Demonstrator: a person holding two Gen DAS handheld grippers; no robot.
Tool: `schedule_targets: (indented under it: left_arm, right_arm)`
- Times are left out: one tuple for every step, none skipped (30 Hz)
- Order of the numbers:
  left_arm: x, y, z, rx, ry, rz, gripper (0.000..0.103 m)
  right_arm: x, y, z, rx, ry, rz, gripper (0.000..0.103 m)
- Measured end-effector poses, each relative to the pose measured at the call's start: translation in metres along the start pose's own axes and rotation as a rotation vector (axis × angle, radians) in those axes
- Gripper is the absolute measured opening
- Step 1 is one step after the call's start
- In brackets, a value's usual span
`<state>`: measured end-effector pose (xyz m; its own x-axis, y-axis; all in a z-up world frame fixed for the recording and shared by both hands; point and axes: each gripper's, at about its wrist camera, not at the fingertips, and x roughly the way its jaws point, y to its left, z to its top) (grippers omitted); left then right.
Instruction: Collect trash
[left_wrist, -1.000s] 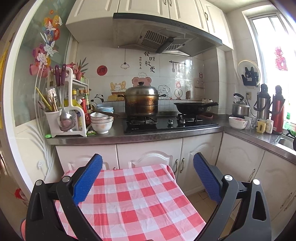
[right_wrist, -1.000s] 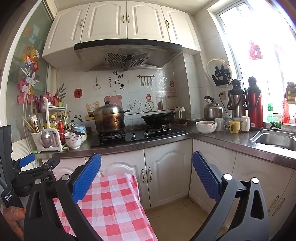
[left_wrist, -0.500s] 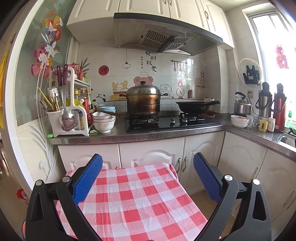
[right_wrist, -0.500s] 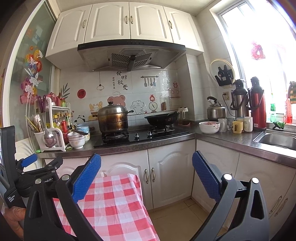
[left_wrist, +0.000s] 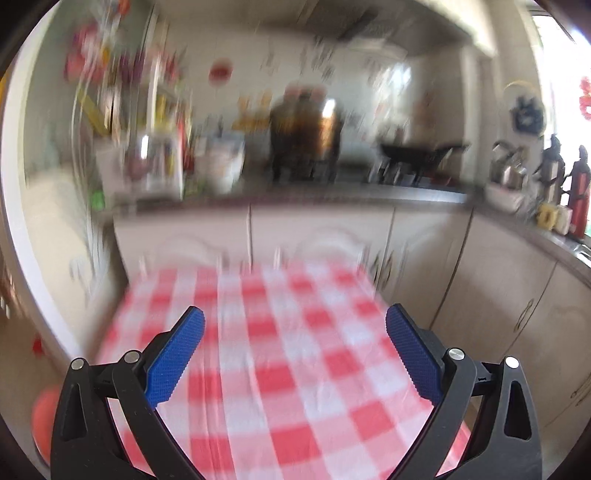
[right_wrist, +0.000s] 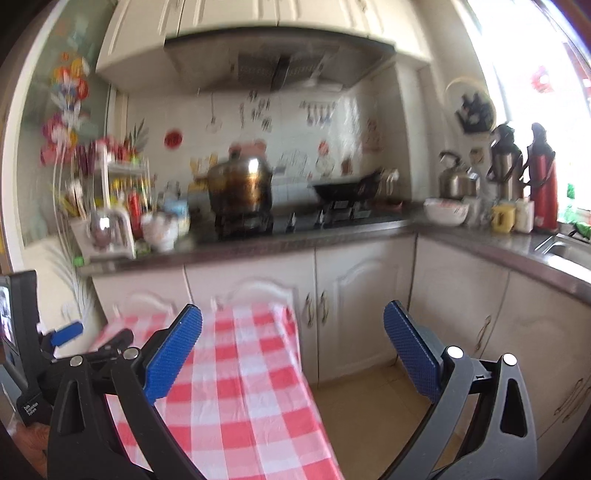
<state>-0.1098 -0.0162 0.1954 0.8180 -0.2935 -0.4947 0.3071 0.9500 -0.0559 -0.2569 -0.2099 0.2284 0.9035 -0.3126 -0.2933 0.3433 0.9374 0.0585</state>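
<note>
Both tools are held above a desk covered in a red-and-white checked cloth, with the kitchen units straight ahead. The left tool has its blue pads spread wide apart and nothing between them; its view is heavily smeared, so the far wall shows only as streaks. The right tool is likewise wide apart and empty, hanging over the right edge of the cloth, with tan floor tiles below its right finger. In the right view the left tool shows at the left margin, one blue tip over the cloth's near-left corner. Behind the desk runs a dark counter on white cabinet doors. On it stand a steel stockpot and a black wok on the hob, a white utensil rack to the left, and a kettle, two flasks and a yellow mug towards the window. As for trash, I cannot make out any on the cloth or the floor in either view.
</note>
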Motion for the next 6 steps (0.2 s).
schedule_targets:
  left_arm:
    - [0.012, 0.006, -0.009, -0.024, 0.037, 0.009, 0.097]
    - [0.028, 0.013, -0.023, -0.057, 0.082, 0.03, 0.097]
    - [0.045, 0.02, -0.037, -0.079, 0.124, 0.061, 0.097]
    - [0.055, 0.024, -0.044, -0.09, 0.15, 0.08, 0.097]
    - [0.072, 0.03, -0.057, -0.114, 0.196, 0.107, 0.097]
    - [0.081, 0.034, -0.065, -0.129, 0.22, 0.116, 0.097]
  right_arm:
    - [0.011, 0.003, -0.007, -0.006, 0.027, 0.006, 0.099]
    - [0.032, 0.01, -0.02, -0.016, 0.079, 0.021, 0.099]
    - [0.05, 0.016, -0.031, -0.024, 0.121, 0.034, 0.099]
    - [0.067, 0.022, -0.043, -0.036, 0.163, 0.043, 0.099]
    - [0.079, 0.026, -0.051, -0.047, 0.19, 0.046, 0.099]
    - [0.099, 0.034, -0.064, -0.062, 0.238, 0.053, 0.099]
